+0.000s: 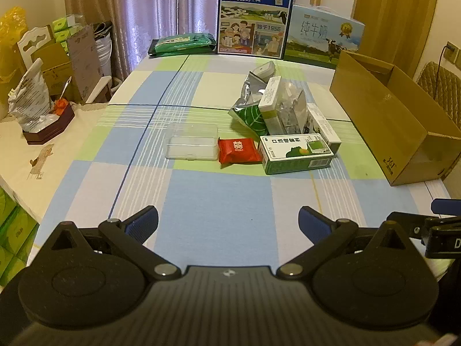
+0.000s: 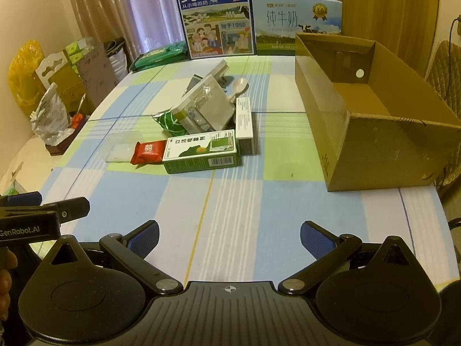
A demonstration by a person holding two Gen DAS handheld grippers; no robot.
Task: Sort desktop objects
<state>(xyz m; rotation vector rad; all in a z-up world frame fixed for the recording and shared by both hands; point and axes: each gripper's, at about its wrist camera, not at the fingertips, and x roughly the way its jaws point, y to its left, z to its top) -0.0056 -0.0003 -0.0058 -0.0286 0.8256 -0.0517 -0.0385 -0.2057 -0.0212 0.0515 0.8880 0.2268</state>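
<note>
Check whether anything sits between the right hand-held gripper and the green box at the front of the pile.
Nothing visible blocks it. Only bare checked tablecloth lies between the open right hand-held gripper and the green box. The red packet lies beside the box on its left, off the direct line.

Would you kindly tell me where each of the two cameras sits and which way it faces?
Left wrist: on the left tongs, open over the checked tablecloth, facing the clutter pile; the right tongs show at the right edge.
Right wrist: on the right tongs, open, facing the open brown cardboard box; the left tongs and fingers show at left.
Shared: green-and-white carton, red snack packet, the box.
</note>
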